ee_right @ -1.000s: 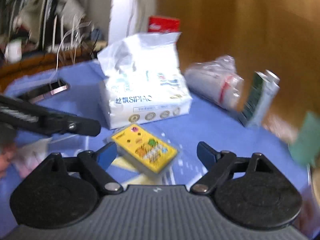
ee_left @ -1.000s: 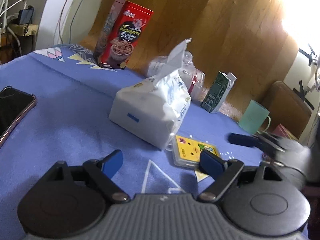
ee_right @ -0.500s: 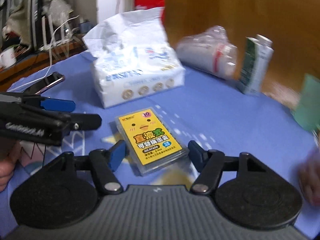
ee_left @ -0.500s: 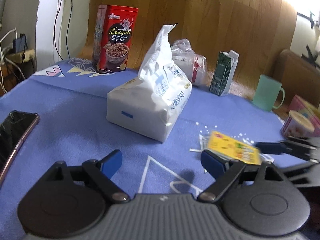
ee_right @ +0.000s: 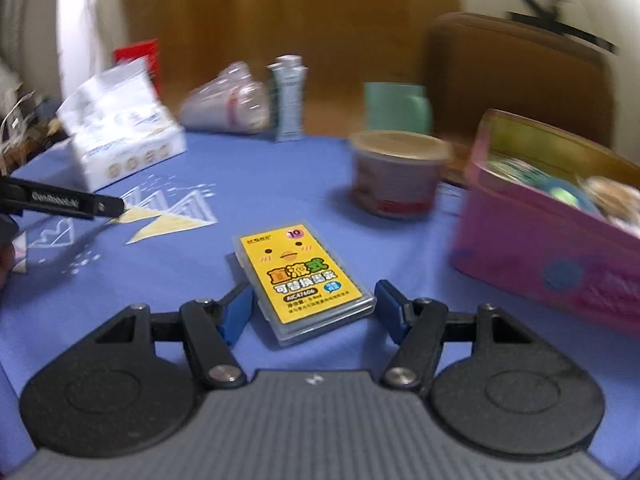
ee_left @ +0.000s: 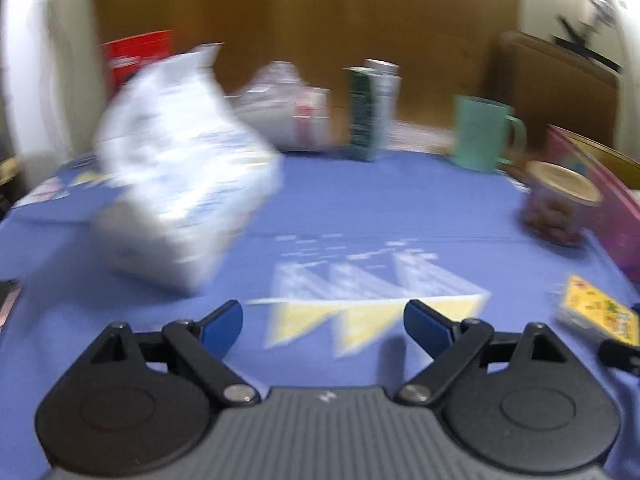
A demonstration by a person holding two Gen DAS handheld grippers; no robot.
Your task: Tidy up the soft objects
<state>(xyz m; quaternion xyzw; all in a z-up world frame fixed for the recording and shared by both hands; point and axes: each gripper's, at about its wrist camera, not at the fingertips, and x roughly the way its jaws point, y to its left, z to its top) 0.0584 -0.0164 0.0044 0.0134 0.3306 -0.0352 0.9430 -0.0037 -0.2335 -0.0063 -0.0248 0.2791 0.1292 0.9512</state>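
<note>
A white tissue pack (ee_left: 180, 196) lies on the blue tablecloth (ee_left: 360, 208), ahead and left of my open, empty left gripper (ee_left: 323, 322); it also shows in the right wrist view (ee_right: 120, 128). A yellow flat plastic case (ee_right: 300, 280) lies between the fingers of my right gripper (ee_right: 314, 308). The jaws stand on either side of it with small gaps, so the gripper is open. The case also shows at the far right of the left wrist view (ee_left: 596, 316). A clear plastic bag (ee_right: 228, 104) lies at the back.
A pink box (ee_right: 552, 248) with items stands at the right. A paper cup (ee_right: 396, 172), a teal mug (ee_right: 396, 108), a green carton (ee_right: 288, 96) and a red tin (ee_right: 136, 56) stand around the back. The left gripper's finger (ee_right: 64, 202) reaches in from the left.
Both views have swung right and blurred. The yellow case has slid right with the right gripper toward the pink box. The left gripper stays open and empty.
</note>
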